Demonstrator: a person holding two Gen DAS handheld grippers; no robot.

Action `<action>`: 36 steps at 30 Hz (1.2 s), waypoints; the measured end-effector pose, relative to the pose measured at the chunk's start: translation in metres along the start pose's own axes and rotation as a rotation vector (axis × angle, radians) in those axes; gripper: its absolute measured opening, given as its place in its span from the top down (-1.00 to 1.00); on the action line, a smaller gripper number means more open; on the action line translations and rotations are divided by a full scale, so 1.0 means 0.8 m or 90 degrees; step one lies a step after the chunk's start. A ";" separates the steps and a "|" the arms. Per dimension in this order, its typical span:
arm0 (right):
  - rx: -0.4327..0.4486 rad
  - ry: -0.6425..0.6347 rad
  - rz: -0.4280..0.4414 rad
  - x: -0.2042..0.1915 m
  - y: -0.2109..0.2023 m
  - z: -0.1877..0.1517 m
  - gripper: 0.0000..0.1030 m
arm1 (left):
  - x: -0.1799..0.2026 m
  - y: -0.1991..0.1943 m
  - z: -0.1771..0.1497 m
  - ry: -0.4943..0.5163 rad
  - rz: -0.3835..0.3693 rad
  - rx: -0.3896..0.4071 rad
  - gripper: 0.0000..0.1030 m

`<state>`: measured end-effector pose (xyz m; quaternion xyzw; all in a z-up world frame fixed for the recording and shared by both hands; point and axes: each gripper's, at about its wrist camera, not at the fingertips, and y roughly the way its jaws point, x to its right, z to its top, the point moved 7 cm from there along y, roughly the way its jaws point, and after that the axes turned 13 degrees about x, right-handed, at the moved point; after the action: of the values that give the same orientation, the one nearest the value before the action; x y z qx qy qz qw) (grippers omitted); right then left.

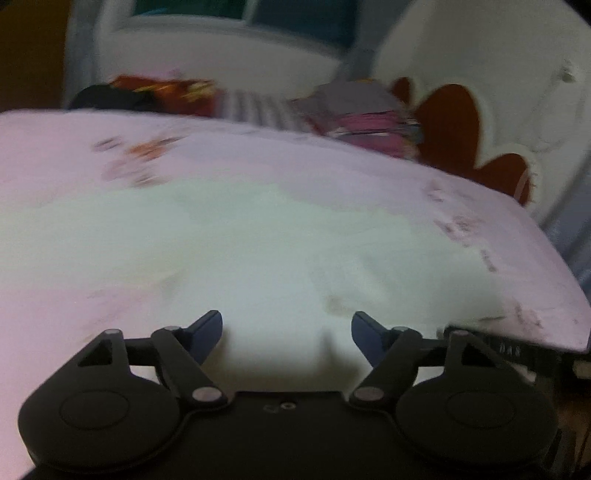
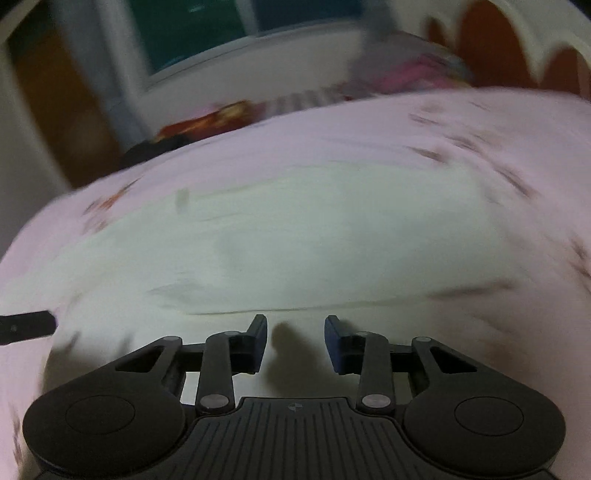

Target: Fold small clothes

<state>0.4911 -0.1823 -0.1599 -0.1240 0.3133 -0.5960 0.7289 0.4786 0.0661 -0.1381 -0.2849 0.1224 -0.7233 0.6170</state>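
home bedroom | pink printed bedsheet [image 1: 258, 155] | clothes pile [image 1: 365, 118] | window [image 2: 221, 33] | wooden door [image 2: 55, 103]

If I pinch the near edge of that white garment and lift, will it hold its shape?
Probably not. The white garment lies flat with soft creases on the pink sheet, so it looks thin, floppy and light. It may drag on the sheet rather than slide.

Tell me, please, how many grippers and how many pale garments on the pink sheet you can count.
Grippers: 2, the left gripper and the right gripper, both open.
Pale garments: 1, the white garment spread on the pink sheet.
Total: 3.
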 end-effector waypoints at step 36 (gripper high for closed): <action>-0.011 0.069 -0.092 0.099 -0.005 0.020 0.32 | -0.090 0.064 0.028 -0.160 0.014 0.025 0.92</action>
<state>0.5047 -0.2614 -0.1697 -0.1205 0.3477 -0.6498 0.6651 0.5387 0.1284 -0.1659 -0.3596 0.0329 -0.6775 0.6407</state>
